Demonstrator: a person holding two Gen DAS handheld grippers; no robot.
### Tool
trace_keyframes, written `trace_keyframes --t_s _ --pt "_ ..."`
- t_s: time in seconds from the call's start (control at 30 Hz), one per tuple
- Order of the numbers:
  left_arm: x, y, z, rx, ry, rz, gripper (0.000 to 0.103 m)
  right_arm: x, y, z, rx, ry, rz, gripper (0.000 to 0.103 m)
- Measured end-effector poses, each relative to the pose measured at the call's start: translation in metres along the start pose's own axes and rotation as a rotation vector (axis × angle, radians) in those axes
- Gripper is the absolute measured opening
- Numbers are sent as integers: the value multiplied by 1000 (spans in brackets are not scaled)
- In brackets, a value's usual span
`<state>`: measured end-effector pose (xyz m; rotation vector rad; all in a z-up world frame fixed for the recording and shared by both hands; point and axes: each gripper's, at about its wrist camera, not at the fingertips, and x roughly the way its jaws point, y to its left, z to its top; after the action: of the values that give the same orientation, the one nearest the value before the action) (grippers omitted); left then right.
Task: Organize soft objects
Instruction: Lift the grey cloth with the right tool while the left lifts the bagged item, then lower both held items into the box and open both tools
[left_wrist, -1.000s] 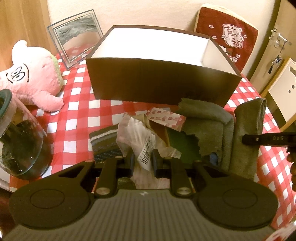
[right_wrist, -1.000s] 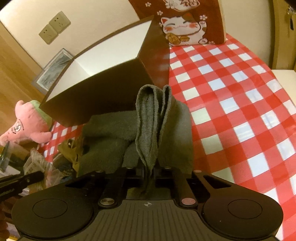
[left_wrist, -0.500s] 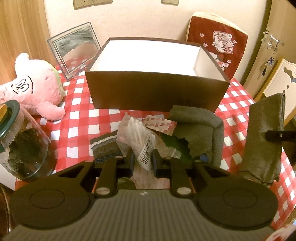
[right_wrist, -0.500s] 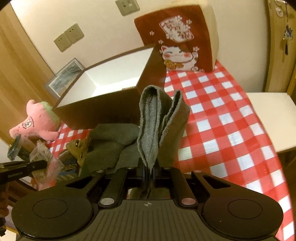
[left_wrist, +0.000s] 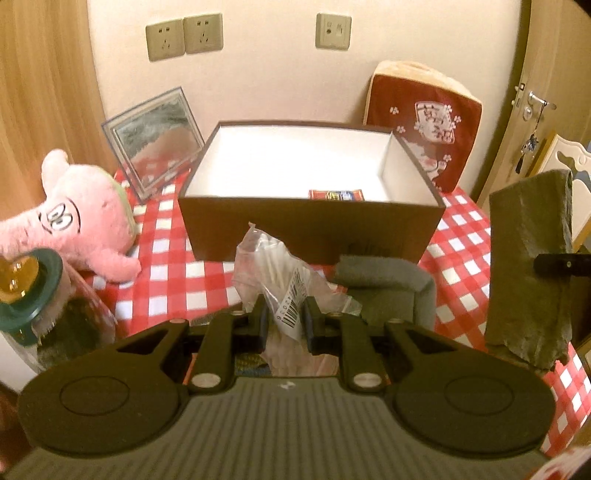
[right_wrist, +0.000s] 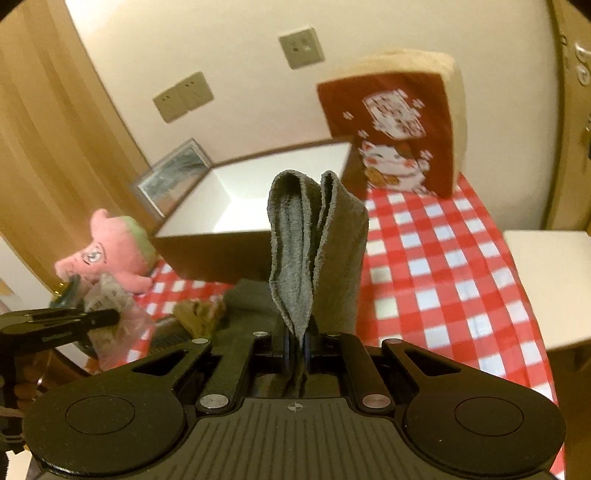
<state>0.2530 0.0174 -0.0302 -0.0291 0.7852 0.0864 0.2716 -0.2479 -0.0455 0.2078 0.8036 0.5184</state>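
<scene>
We held the grey towel (right_wrist: 314, 251) pinched in our right claw (right_wrist: 295, 349), hanging lengthwise above the counter (right_wrist: 461, 266). The open box (right_wrist: 280, 192) lay ahead and leftward. Our left claw (left_wrist: 284, 325), nearer it, gripped a plastic packet (left_wrist: 273, 269).

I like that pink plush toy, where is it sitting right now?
The pink plush toy lies on the checked tablecloth at the left of the left wrist view, beside the open brown box and in front of the picture frame.
</scene>
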Motion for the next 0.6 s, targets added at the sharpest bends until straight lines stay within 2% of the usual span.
trace_keyframes --t_s 0.6 --pt "4 -5 52 30 -94 -7 18 12 32 57 -79 -83 102 7"
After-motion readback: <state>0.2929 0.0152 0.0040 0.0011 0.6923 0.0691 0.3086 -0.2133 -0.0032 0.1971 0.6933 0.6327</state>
